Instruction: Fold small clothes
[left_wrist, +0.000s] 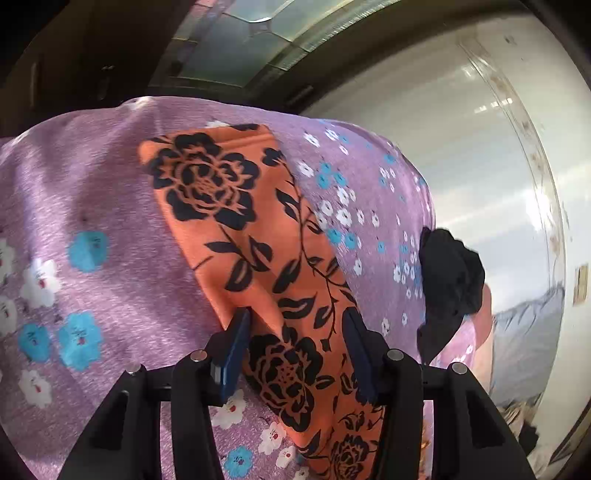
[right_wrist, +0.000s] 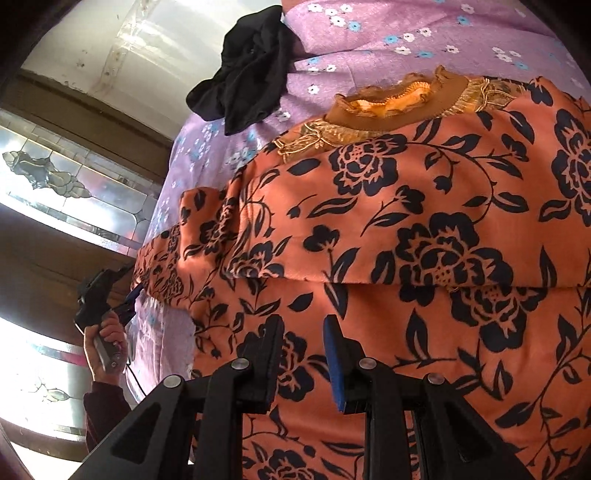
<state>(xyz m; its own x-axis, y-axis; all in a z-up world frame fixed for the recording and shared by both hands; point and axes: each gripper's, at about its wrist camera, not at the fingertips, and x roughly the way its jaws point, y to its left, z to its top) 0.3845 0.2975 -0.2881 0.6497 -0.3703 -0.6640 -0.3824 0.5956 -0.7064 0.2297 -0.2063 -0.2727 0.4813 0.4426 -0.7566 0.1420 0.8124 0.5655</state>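
Observation:
An orange garment with black flowers (left_wrist: 236, 221) lies on a purple flowered sheet (left_wrist: 92, 192). In the right wrist view the garment (right_wrist: 424, 236) is partly folded, with a gold embroidered neckline (right_wrist: 399, 107) at the top. My left gripper (left_wrist: 295, 328) is open, its fingers either side of a narrow part of the garment. My right gripper (right_wrist: 301, 332) is open just above the garment's lower part. The left gripper also shows in the right wrist view (right_wrist: 127, 299), held by a hand at the garment's left end.
A crumpled black garment (left_wrist: 448, 280) lies on the sheet near its edge; it also shows in the right wrist view (right_wrist: 247, 70). A white wall (left_wrist: 424, 122) and a leaded glass door (right_wrist: 74, 192) stand beyond the bed.

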